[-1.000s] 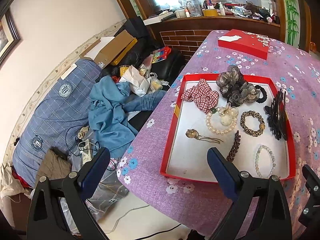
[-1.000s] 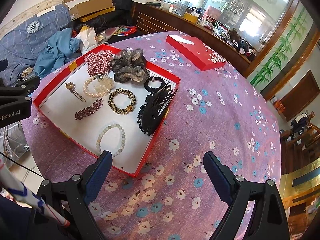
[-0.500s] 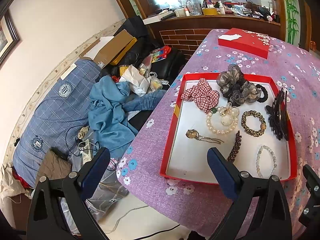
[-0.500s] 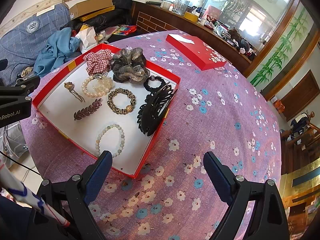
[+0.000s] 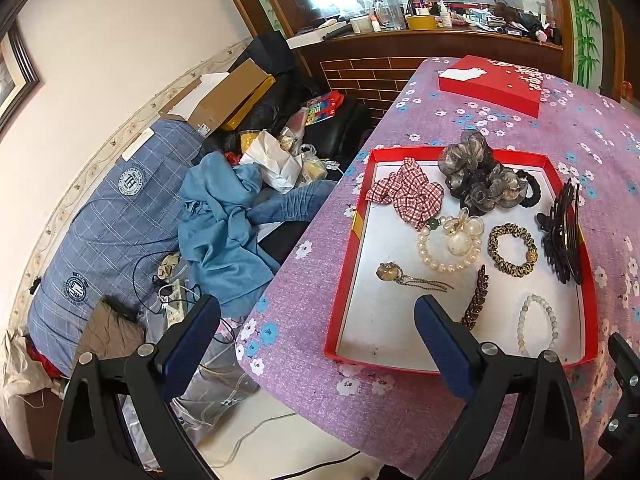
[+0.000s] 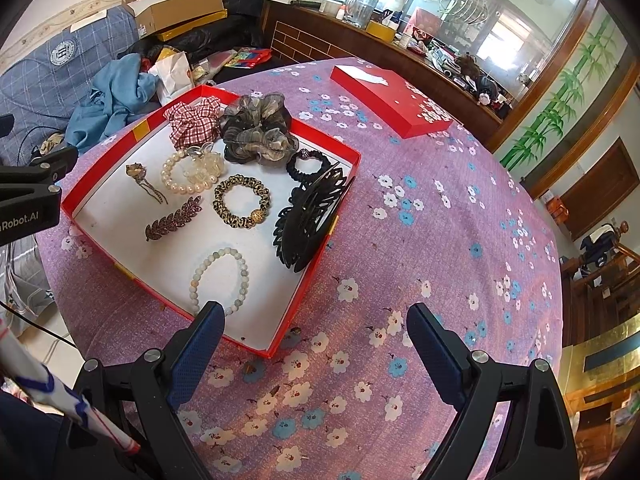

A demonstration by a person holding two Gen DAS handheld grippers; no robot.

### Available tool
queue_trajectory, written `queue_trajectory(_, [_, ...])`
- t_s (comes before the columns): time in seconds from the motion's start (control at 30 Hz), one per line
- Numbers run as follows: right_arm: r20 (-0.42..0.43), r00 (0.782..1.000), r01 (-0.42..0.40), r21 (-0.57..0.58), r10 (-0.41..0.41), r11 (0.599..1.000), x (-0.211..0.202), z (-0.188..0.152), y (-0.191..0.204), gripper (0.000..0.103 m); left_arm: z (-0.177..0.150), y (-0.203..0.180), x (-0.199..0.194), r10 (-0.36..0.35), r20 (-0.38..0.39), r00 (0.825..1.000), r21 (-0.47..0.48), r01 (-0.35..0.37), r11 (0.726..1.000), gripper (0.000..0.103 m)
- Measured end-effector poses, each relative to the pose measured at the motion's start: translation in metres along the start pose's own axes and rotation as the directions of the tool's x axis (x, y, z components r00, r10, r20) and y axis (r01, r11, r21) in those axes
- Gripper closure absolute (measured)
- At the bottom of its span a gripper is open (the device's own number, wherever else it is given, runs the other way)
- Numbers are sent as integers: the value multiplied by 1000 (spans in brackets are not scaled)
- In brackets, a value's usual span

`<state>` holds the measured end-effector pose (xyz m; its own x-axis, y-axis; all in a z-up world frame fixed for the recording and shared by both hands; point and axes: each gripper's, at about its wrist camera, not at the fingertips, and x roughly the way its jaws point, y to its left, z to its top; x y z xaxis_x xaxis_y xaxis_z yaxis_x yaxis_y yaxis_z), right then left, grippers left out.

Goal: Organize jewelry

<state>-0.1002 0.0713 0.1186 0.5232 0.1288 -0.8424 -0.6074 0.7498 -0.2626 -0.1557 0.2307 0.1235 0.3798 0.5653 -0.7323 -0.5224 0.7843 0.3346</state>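
Change since earlier frame: almost none; my two views have drifted slightly, and every item lies as before.
Table: round, purple floral cloth (image 6: 440, 240); I see no jewelry loose on it.
Red cardboard tray (image 6: 308, 276): shallow, white-floored, near my edge; holds everything.
Closed red box (image 6: 392, 100): far side, well apart from the tray.
Tray contents: grey organza scrunchie (image 6: 256, 132), red checked scrunchie (image 6: 196, 120), black claw clip (image 6: 312, 216) leaning on the right wall, pearl bracelet (image 6: 188, 176), leopard-print hair tie (image 6: 240, 200), pale bead bracelet (image 6: 220, 280), leaf-shaped hair clip (image 6: 174, 218), small brooch with chain (image 6: 140, 176).
Progress: I judge collecting finished; only tidying or closing up may remain.
Left gripper (image 5: 316, 340): jaws apart, empty, short of the tray.
Right gripper (image 6: 316, 340): jaws apart, empty, over the tray's near corner.
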Motion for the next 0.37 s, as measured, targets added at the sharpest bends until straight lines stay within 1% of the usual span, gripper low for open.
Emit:
queue_trajectory(0.1, [-6, 1000, 5, 4, -5, 1000, 1, 0, -1, 8, 2, 2, 3, 4, -4, 1000, 2, -4, 1000, 6])
queue_trajectory(0.13, [-9, 1000, 7, 8, -7, 1000, 2, 0, -2, 8, 1, 2, 2, 15, 1, 1000, 0, -15, 1000, 6])
queue_trajectory(0.27, [-19, 1000, 18, 28, -18, 999, 1, -3, -8, 8, 4, 0, -8, 72, 70, 995, 14, -74, 997, 6])
queue_trajectory(0.37, [-38, 999, 24, 67, -22, 997, 2, -10, -20, 8, 13, -11, -16, 31, 94, 995, 52, -36, 998, 6])
